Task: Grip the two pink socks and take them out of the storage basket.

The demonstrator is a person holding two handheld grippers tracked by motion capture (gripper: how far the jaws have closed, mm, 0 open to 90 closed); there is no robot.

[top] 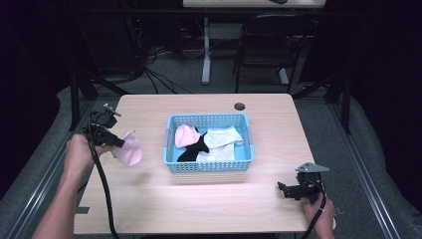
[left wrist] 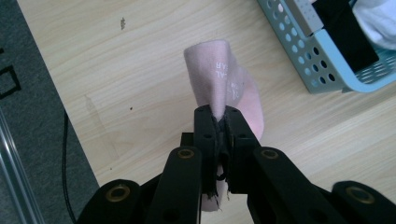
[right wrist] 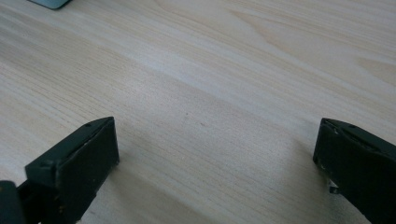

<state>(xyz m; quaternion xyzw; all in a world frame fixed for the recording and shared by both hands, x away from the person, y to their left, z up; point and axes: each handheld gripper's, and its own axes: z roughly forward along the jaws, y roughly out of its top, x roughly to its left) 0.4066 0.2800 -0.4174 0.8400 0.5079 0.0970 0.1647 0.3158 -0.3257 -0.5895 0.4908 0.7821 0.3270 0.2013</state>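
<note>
Nearest to us, our right claw (top: pixel 287 191) rested low over the front right part of the desk (top: pixel 209 204), held in the right hand (top: pixel 318 211). In the right gripper view its two black jaws stood wide apart with nothing but bare wood grain between them.

Farther in on the left side, our left hand (top: pixel 78 152) held the left claw (top: pixel 121 143) above the desk's left edge. It was clamped on a pink sock (top: pixel 130 151): in the left gripper view (left wrist: pixel 223 122) the jaws pressed together on a fold of the cloth, and the sock (left wrist: pixel 222 77) stood out beyond the tips as a loose roll with faint white lettering on it. From the high view the sock hung from the claw over the desk, to the left of the basket and apart from it; we could not tell whether its lower end touched the wood. A black cable (top: pixel 104 194) trailed from this claw back along the forearm.

Beyond, in the middle of the desk, sat a light blue basket (top: pixel 209 166) with holed walls. Inside lay another pink sock (top: pixel 184 135) at the left, a black sock (top: pixel 195 149) across the middle and white socks (top: pixel 222 142) at the right, all bunched and touching one another.

At the desk's far edge we saw a small round hole (top: pixel 240 106).
</note>
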